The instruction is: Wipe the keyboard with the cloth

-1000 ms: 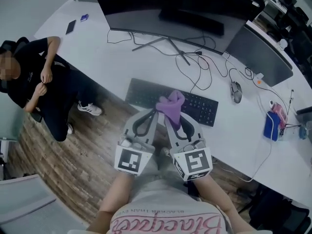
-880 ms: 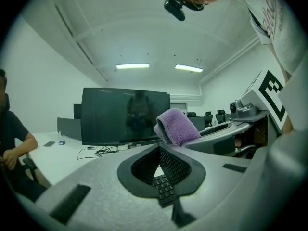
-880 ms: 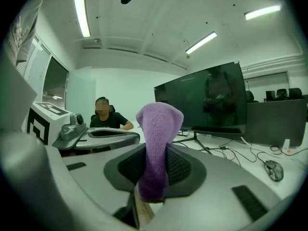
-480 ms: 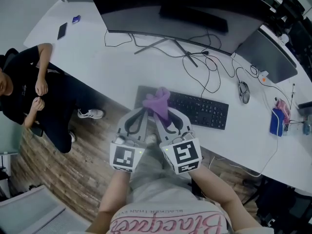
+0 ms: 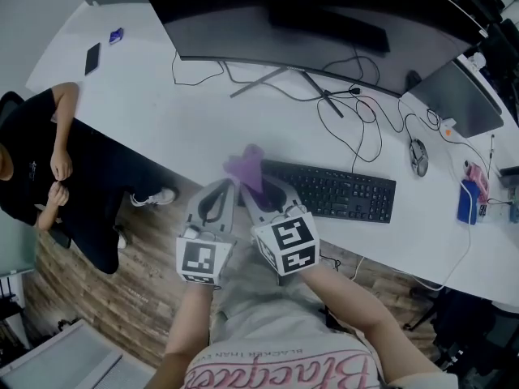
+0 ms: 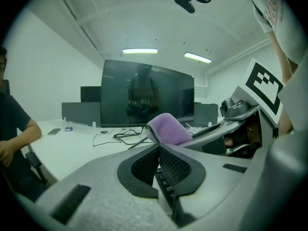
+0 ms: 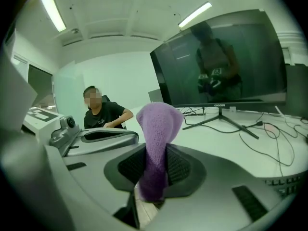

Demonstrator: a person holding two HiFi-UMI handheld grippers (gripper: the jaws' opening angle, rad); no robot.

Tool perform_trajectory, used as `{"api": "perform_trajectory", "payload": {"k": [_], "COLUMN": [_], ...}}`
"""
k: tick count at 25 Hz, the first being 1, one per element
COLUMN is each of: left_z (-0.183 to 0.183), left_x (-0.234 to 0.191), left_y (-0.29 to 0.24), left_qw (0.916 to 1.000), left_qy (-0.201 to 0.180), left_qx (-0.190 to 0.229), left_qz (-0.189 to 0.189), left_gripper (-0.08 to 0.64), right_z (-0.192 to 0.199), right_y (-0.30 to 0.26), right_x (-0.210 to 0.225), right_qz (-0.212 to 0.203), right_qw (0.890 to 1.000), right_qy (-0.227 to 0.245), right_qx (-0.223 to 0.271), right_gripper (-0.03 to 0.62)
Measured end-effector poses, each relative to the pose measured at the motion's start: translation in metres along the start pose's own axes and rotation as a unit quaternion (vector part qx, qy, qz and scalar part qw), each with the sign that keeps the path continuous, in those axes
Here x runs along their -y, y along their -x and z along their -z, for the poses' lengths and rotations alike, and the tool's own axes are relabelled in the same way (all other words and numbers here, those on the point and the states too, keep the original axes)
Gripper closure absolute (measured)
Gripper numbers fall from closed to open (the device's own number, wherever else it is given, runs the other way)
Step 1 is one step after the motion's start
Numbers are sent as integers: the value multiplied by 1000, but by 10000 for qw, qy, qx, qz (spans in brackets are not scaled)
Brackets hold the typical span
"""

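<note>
R gripper (image 5: 254,186) clamped tight on the purple cloth (image 5: 246,167). In the right gripper view the cloth sticks up out of the pinched jaws, bunched & folded over at the top. Cloth sits at the left end of the black keyboard (image 5: 328,191), by the near edge of the white desk (image 5: 162,112); can't tell if it touches the keys. L gripper (image 5: 225,185) is just beside it on the left, jaws together, nothing betw. them: left gripper view shows the pads meeting, with the cloth just past the tip. Big monitor (image 5: 308,14) on the far side, cables (image 5: 357,136) in front of it, mouse (image 5: 418,156) right of the keyboard. Seated person (image 5: 32,185) far left.
</note>
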State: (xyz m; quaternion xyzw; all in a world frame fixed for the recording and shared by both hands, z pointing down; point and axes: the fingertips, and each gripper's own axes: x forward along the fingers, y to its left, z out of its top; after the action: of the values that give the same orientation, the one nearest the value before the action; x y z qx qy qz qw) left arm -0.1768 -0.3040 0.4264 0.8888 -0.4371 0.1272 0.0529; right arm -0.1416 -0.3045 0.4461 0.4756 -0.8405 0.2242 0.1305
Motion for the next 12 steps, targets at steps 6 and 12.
{"api": "perform_trajectory", "payload": {"k": [6,12], "left_z": [24,39], "left_x": [-26,-40], "left_y": [-15,-26], "left_qw": [9996,9988], "left_qy": [99,228], "left_qx": [-261,-416], "left_qz": [44,102], "left_gripper": [554,555], "right_z": [13,28], "right_y": [-43,-66], "right_x": [7,19], "right_qz": [98,350], "right_qw": [9978,9923], "right_qy": [-557,-844], "right_qx": [-358,-838], "right_gripper": [502,502]}}
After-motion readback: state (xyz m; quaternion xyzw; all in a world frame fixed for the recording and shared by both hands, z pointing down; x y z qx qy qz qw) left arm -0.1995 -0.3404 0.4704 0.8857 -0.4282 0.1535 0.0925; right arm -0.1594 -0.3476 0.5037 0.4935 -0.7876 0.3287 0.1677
